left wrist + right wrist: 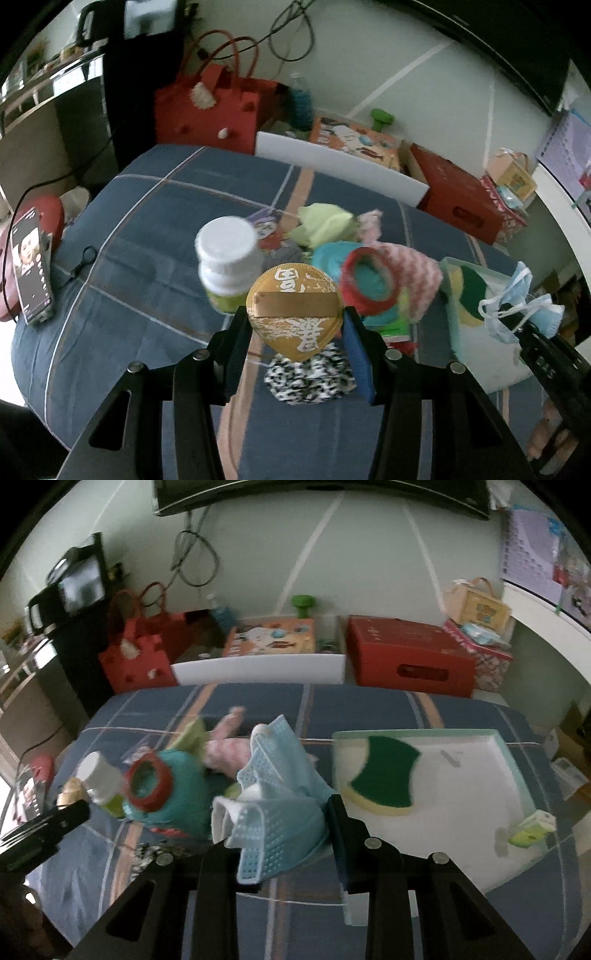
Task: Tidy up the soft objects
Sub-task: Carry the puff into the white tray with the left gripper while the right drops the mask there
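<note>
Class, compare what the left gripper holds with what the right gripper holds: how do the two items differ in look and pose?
The left gripper clamps a gold lidded cup, rigid and round with white characters; the right gripper pinches a blue face mask, limp and crumpled. The gold lidded cup keeps its shape; the blue face mask droops in folds. Both are held above the blue plaid bedcover.
</note>
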Demonstrator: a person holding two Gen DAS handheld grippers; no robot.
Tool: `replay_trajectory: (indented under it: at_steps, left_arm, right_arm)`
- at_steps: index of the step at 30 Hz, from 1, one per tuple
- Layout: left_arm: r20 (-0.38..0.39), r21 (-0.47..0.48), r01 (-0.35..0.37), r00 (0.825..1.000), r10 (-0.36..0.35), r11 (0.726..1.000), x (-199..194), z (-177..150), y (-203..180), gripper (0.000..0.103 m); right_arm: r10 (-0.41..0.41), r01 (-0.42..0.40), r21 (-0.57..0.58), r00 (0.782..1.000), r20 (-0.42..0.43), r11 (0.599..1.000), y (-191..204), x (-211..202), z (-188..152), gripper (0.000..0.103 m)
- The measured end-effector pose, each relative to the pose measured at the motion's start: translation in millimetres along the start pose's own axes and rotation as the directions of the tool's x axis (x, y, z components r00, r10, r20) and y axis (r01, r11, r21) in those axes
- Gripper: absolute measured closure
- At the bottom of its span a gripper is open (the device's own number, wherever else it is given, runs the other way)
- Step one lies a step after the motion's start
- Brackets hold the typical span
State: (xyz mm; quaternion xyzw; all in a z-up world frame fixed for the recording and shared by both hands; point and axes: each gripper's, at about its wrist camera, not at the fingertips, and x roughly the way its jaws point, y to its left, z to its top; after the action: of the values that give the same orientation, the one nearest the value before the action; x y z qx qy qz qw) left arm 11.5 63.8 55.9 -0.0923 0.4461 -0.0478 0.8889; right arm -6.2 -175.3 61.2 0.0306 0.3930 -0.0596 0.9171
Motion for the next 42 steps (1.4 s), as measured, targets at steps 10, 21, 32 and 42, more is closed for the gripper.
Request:
replay_trajectory:
  at_steps: [10, 21, 32, 42]
  left_arm:
    - [-0.024, 0.123, 0.125, 0.992, -0.123, 0.985, -4, 20, -70, 0.052]
    - [-0.112, 0.339, 0.217, 0.975, -0.190, 0.915, 34, 20, -191, 0.052]
    - [-0.233, 0.434, 0.306, 0.947, -0.223, 0.847, 94, -21, -259, 0.051]
    - [-0.306, 0.423, 0.332, 0.928, -0.212, 0.843, 111, -37, -271, 0.022]
  right_arm:
    - [-0.129, 0.131, 0.170, 0.991, -0.021, 0.977, -87, 5, 7, 0.073]
    - [-0.235, 0.259, 0.298, 0.965, -0.116, 0.919, -163, 42, 1, 0.073]
    - [-0.266, 0.305, 0.364, 0.952, -0.154, 0.880, -205, 72, -4, 0.073]
    - [-0.301, 0.338, 0.335, 0.940, -0.159, 0.879, -205, 64, 3, 0.070]
